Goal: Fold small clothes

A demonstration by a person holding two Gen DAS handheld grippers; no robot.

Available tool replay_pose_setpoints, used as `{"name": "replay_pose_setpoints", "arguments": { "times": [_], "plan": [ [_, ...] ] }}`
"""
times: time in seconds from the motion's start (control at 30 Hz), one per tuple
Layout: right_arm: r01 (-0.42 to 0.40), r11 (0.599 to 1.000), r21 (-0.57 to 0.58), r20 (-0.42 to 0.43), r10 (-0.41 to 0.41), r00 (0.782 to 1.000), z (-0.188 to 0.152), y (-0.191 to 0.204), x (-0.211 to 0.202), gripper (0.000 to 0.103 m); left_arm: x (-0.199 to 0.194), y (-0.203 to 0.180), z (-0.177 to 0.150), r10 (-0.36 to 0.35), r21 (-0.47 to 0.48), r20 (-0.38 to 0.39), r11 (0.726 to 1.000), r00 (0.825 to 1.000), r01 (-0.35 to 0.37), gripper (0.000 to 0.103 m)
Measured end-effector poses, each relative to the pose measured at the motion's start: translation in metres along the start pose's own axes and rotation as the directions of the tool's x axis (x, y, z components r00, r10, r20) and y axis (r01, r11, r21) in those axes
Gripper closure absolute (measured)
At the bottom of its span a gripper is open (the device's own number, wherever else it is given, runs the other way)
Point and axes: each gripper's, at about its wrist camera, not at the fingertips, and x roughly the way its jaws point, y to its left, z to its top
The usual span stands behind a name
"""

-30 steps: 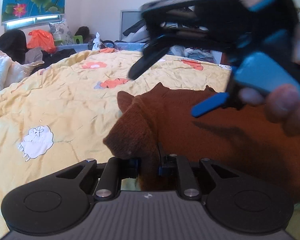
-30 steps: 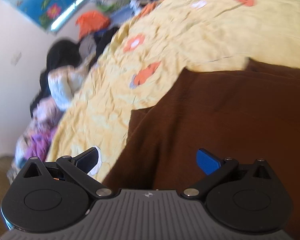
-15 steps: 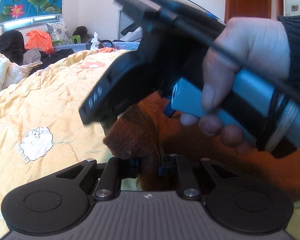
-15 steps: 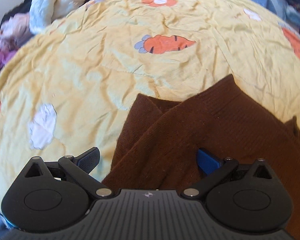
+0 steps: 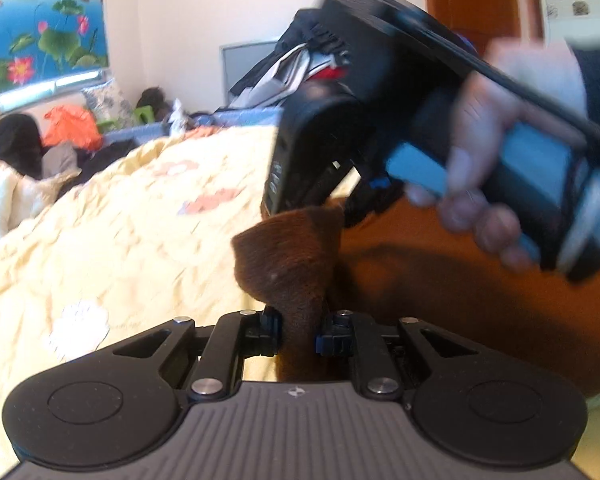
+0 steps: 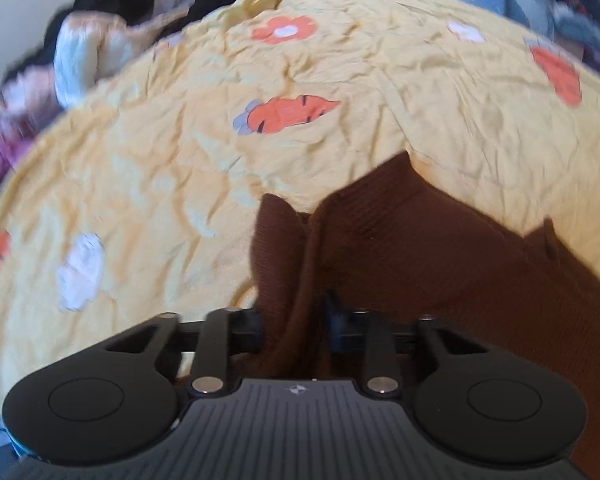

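Lying across the bed [image 6: 340,152], over its yellow quilt [image 6: 180,184] printed with carrots and flowers: a brown knitted garment [image 6: 440,260], spreading toward the near right edge. Pinching a bunched fold of that garment [image 5: 296,264], standing up between the pads: left claw [image 5: 298,332], closed tight on the knit. Closing on another brown fold at the garment's left edge, cloth already pressed between the pads: right claw [image 6: 296,322]. Wrapping the right claw's handle, seen from the left wrist: a hand [image 5: 496,140], blurred.
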Motion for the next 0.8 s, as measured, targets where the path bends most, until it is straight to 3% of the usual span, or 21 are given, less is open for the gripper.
{"name": "replay_pose_setpoints", "arguments": {
  "times": [0.1,0.17,0.27,0.37,0.47,0.53,0.6,0.67,0.8],
  "plan": [
    [-0.059,0.997,0.054,0.093,0.054,0.994,-0.02,-0.029,-0.04,0.084,-0.017,-0.024,0.011,-0.073,0.057,0.076,0.996,0.994,0.069,0.088],
    [-0.1,0.99,0.101,0.168,0.082,0.982,-0.04,-0.055,-0.077,0.083,-0.03,-0.047,0.012,-0.156,0.124,0.117,0.982,0.981,0.142,0.088],
    [-0.177,0.955,0.239,0.288,0.104,0.952,-0.086,-0.108,-0.132,0.083,-0.047,-0.088,-0.005,-0.29,0.285,0.15,0.928,0.945,0.24,0.088],
    [-0.271,0.873,0.405,0.343,0.13,0.93,-0.146,-0.166,-0.153,0.083,-0.05,-0.12,-0.03,-0.373,0.405,0.093,0.861,0.923,0.307,0.088],
    [-0.24,0.806,0.542,0.307,0.076,0.949,-0.189,-0.199,-0.141,0.073,-0.048,-0.138,-0.048,-0.362,0.477,0.05,0.827,0.931,0.296,0.088],
    [-0.321,0.767,0.555,0.373,0.115,0.921,-0.202,-0.205,-0.138,0.069,-0.053,-0.143,-0.053,-0.344,0.53,0.082,0.81,0.936,0.251,0.086],
    [-0.368,0.741,0.563,0.407,0.139,0.903,-0.2,-0.207,-0.137,0.055,-0.054,-0.144,-0.053,-0.335,0.55,0.089,0.802,0.938,0.234,0.085],
    [-0.377,0.744,0.552,0.422,0.14,0.896,-0.19,-0.206,-0.134,0.04,-0.058,-0.151,-0.052,-0.321,0.566,0.098,0.796,0.942,0.213,0.085],
    [-0.336,0.763,0.553,0.395,0.116,0.912,-0.174,-0.203,-0.124,0.042,-0.061,-0.168,-0.058,-0.308,0.593,0.118,0.785,0.944,0.182,0.084]
  ]
}}
